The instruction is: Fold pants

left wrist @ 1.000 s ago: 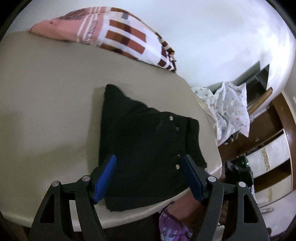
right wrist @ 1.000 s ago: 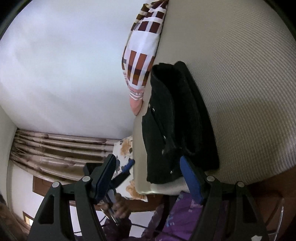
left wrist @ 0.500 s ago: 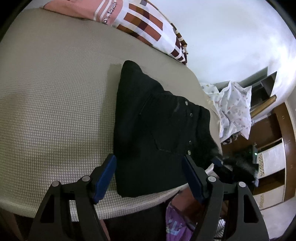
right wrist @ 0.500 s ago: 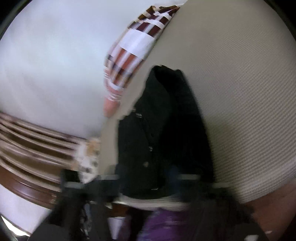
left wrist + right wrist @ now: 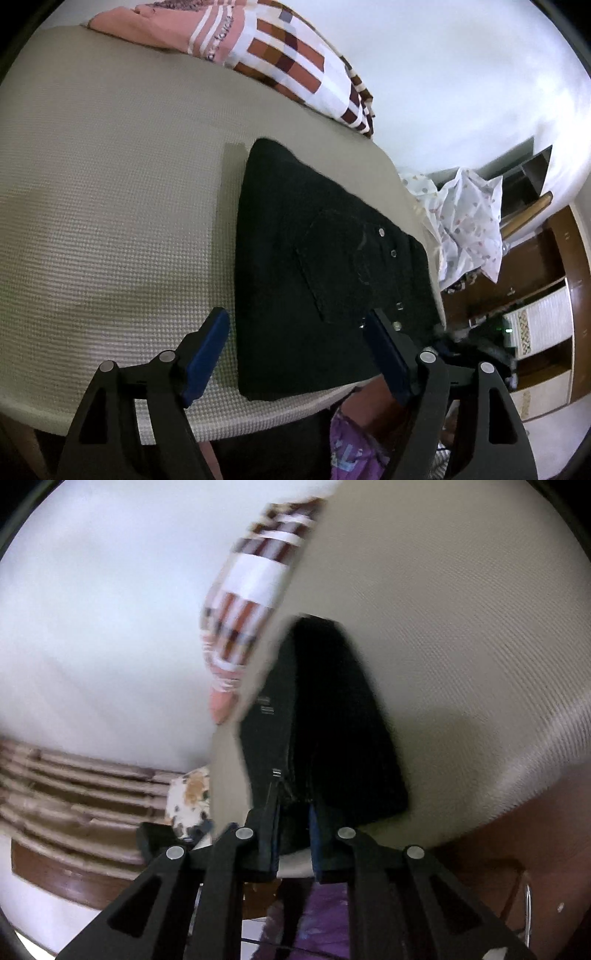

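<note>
Pinching down at the near edge, the right gripper (image 5: 293,823) is working the black pants (image 5: 325,716): its jaws have just been closing, and the blue pads are standing close together with a corner of dark cloth between them, by the look of it, though blur is making the contact hard to confirm. Hovering over the same bundle from the other side, the left gripper (image 5: 299,350) is keeping its fingers (image 5: 208,343) spread wide, pads clear of the fabric, one over the bedcover and one over the garment's near corner.

Progress is looking good. The pants (image 5: 314,266) are lying as a compact, roughly rectangular slab near the bed's near edge, layers already stacked, a patch pocket and a row of small metal studs facing up. I'm judging the main folds as done; what is remaining is probably one more fold or a tidy-up of that near edge.

Looking at the cloth, it is reading heavy and matte, like denim or thick twill, holding crisp edges. Beneath it, the bedcover (image 5: 110,184) is showing a beige waffle weave, soft and slightly dimpled. Farther back, a checked pillow (image 5: 280,62) in rust, pink and white is resting against the white wall.
</note>
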Demonstrator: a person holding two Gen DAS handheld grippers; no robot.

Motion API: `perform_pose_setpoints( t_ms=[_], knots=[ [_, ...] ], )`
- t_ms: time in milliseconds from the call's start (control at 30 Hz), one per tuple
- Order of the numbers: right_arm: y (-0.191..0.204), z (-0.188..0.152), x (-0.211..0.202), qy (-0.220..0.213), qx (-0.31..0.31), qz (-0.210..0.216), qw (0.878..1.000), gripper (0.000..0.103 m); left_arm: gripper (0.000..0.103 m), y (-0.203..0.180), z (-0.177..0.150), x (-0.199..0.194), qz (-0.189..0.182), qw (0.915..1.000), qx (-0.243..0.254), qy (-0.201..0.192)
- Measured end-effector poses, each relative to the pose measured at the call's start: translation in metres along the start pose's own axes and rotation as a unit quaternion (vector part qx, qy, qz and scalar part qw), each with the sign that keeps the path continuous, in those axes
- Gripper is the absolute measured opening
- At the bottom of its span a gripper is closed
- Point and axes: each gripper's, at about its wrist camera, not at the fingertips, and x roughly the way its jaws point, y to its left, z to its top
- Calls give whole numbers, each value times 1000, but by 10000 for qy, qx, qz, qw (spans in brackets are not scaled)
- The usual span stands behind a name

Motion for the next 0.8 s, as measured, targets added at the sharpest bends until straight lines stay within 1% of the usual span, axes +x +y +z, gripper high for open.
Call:
perform_pose_setpoints(
  t_ms=[67, 100, 200, 267, 400, 600, 800],
  knots=[
    [-24, 1, 8, 75, 409, 137, 9990, 11, 77, 1, -2, 9, 51, 9999, -16, 134],
    [-27, 2, 9, 90, 474, 179, 9987, 11, 77, 2, -3, 13, 51, 9998, -18, 178],
    [-21, 4, 10, 83, 255, 113, 9996, 11, 77, 0, -4, 22, 112, 9997, 65, 229],
    [-25, 6, 11, 70, 364, 254, 9990, 11, 77, -3, -3, 29, 141, 9995, 156, 240],
    [-27, 6, 9, 104, 338, 295, 9989, 12, 77, -10, -2, 41, 434, 9978, 453, 226],
    [-34, 7, 8, 142, 577, 474, 9971, 11, 77, -13, -3, 42, 525, 9967, 619, 86],
    [-43, 10, 8, 177, 834, 708, 9938, 12, 77, -25, -4, 34, 898, 9904, 998, -331]
  ],
)
